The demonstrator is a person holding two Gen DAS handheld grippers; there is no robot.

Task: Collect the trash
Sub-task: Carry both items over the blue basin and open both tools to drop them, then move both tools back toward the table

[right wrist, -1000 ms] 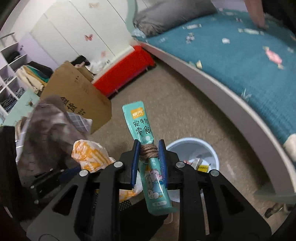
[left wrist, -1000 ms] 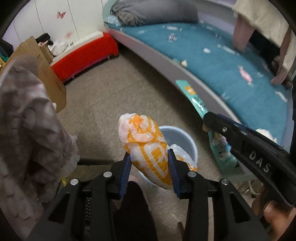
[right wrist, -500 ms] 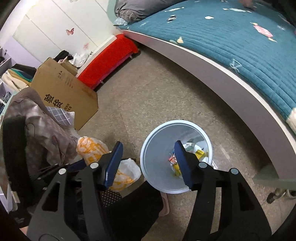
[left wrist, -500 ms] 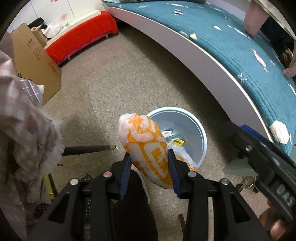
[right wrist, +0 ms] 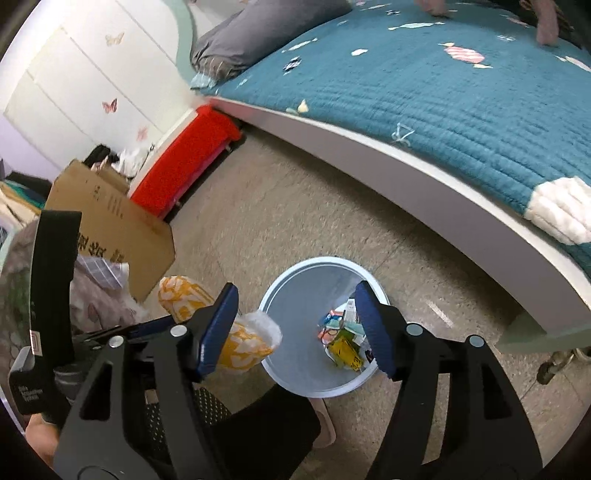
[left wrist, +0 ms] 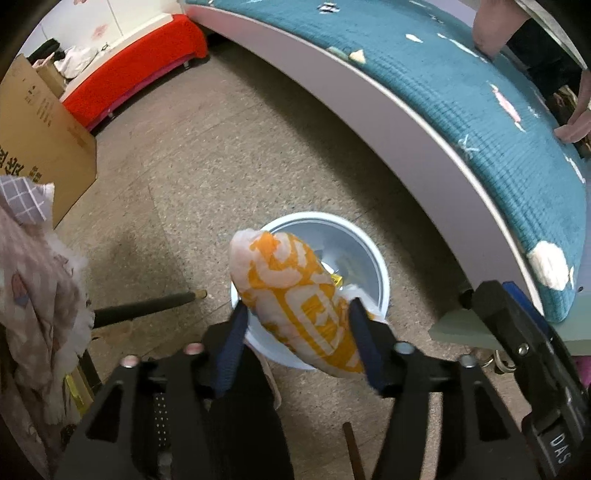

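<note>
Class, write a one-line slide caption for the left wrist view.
Left gripper, jaws opening around an orange-and-white plastic bag, above the pale blue bin beside the bed.

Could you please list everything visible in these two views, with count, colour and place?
round plastic bin: one, pale blue, on floor by bed
crumpled plastic bag: one, orange-white, between left claw's opening jaws, over bin
wrappers: several, mixed colours, inside bin
quilted bed cover: one, teal
pillow: one, grey, at bed's head
cardboard box: one, brown, left
low bench: one, red, by wall
left claw: black, blue pads
right claw: black, opening, empty
</note>
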